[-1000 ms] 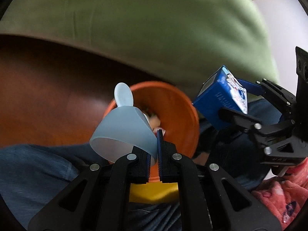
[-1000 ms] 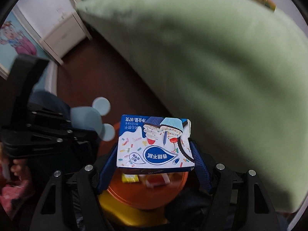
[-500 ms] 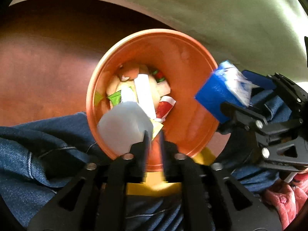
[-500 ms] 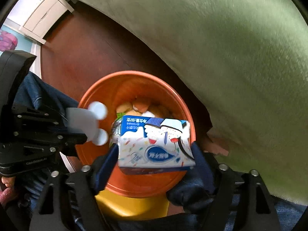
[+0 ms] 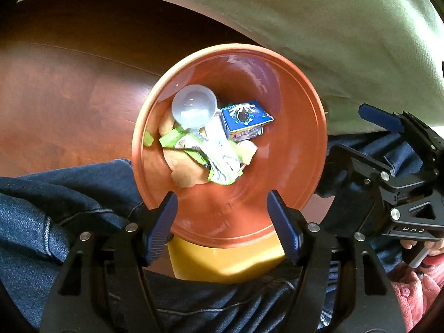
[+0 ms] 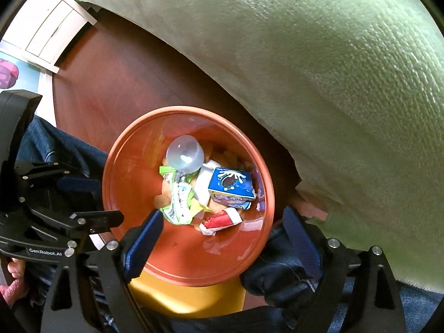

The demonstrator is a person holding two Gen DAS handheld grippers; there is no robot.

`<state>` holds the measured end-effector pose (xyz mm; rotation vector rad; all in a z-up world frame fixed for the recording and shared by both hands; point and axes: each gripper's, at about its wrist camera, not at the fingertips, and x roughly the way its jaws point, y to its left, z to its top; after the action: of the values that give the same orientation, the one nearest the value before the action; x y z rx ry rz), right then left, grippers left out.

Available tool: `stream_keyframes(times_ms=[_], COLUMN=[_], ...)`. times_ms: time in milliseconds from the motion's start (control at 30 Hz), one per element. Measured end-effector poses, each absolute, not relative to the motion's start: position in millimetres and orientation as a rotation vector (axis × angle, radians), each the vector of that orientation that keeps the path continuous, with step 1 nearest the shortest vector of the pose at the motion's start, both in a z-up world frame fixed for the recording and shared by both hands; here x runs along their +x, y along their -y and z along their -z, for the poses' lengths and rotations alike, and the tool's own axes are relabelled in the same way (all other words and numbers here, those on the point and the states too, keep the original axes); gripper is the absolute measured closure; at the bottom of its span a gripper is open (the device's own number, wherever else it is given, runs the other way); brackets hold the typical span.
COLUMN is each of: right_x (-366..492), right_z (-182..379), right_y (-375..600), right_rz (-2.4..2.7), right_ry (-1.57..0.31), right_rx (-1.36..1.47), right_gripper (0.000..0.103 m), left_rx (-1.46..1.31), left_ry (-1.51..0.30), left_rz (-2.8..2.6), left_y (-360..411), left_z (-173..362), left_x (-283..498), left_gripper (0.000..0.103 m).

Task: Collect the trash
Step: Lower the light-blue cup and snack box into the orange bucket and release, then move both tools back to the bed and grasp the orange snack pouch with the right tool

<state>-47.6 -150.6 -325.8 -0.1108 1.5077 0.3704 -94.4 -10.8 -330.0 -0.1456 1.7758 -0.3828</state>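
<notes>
An orange trash bin [image 5: 302, 149] [image 6: 122, 166] stands on the floor below both grippers. Inside lie a pale blue plastic scoop [image 5: 194, 106] [image 6: 184, 157], a blue cookie box [image 5: 245, 119] [image 6: 231, 183], green wrappers [image 5: 219, 161] [image 6: 177, 197] and a red-and-white packet [image 6: 220, 220]. My left gripper [image 5: 222, 224] is open and empty over the bin's near rim. My right gripper [image 6: 222, 236] is open and empty over the same bin; it also shows in the left wrist view [image 5: 369, 141] at the right.
A green sofa cushion [image 5: 319, 19] [image 6: 333, 69] overhangs the bin's far side. Dark wooden floor [image 5: 69, 97] lies to the left. The person's jeans [image 5: 55, 194] flank the bin, with a yellow object [image 5: 224, 260] under its near rim. A white cabinet [image 6: 52, 27] stands far left.
Both grippers opened. The scoop dropped from the left gripper and the blue box from the right; both now lie in the bin.
</notes>
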Motion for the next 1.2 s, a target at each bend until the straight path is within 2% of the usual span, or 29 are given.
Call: stream_keyframes(times_ms=[200, 433, 600, 700, 800, 1000, 1200], right_x=[-47, -42, -33, -24, -8, 68, 184], right_z=[320, 286, 227, 188, 146, 92, 90], right_y=[151, 158, 171, 179, 191, 219, 235], right_rz=[-0.364, -0.369, -0.394, -0.395, -0.380, -0.246, -0.098], right_ry=[-1.496, -1.428, -1.311, -1.214, -1.093, -0.897, -0.819], right_rx=[-0.108, -0.055, 0.002, 0.024, 0.028, -0.050, -0.175], right_gripper=[0.017, 0.017, 0.017, 0.017, 0.014, 0.010, 0.008], left_rx=[-0.122, -0.082, -0.027, -0.007, 0.016, 0.010, -0.024], left_ry=[-1.758, -1.675, -1.510, -1.390, -1.282, -1.188, -1.177], left_rz=[0.364, 0.368, 0.358, 0.337, 0.314, 0.304, 0.305], left_y=[12, 15, 16, 14, 14, 10, 7], left_z=[325, 301, 249, 215, 185, 158, 155], left_x=[-94, -89, -74, -63, -51, -30, -15], left_gripper=[0.037, 0.037, 0.036, 0.028, 0.025, 0.022, 0.020])
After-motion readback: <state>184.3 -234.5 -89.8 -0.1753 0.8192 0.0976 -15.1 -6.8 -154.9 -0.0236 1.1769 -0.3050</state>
